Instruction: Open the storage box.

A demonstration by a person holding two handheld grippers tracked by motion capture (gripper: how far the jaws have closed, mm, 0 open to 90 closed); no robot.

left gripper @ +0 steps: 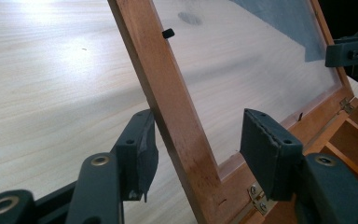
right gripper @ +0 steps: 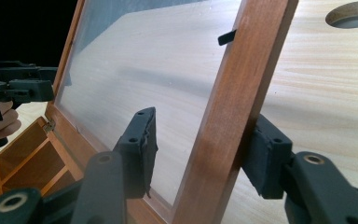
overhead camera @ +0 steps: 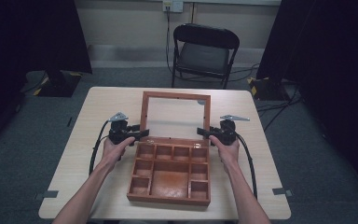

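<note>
While lid (overhead camera: 175, 116) stands open | both grippers released astride its smooth wooden rails

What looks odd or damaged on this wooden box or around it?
Nothing looks damaged or spilled. The wooden box sits square on the table, compartments empty, its glass lid standing open. One small oddity: the left hand-held gripper has a frayed pad edge.

No readable text, label, brand, number or sign on any surface here.
</note>
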